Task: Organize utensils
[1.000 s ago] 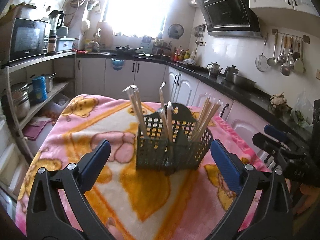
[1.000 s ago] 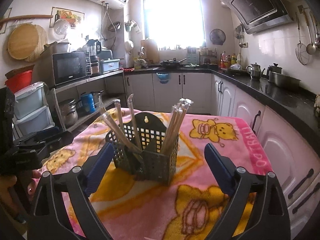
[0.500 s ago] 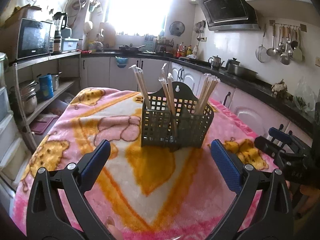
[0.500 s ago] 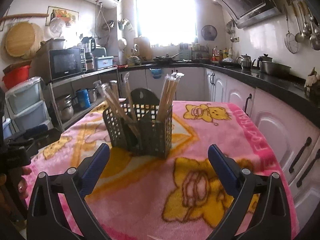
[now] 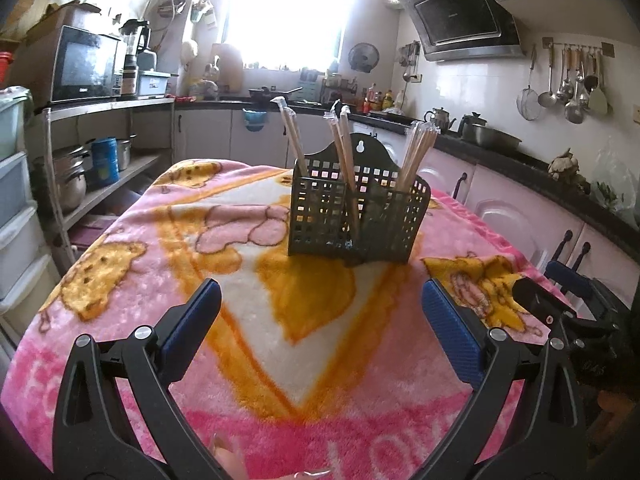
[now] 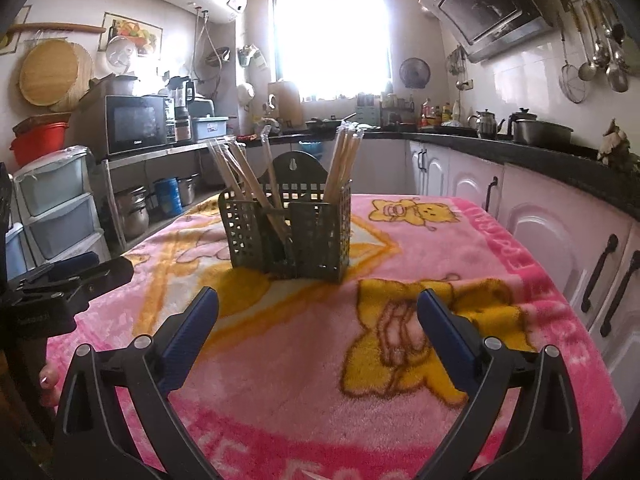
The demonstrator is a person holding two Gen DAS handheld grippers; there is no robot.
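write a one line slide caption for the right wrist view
Open right gripper faces a dark utensil caddy of wrapped chopsticks on a pink blanket.

Legible text is showing on the pink cartoon blanket (image 5: 248,360) only. In the left wrist view, large pale letters near its front edge are reading "LOV" (image 5: 360,458), cut off by the gripper frame. In the right wrist view, pink letters are running along its right border (image 6: 516,256); too distorted to read with confidence. The microwave (image 6: 136,124) logo is staying too small.
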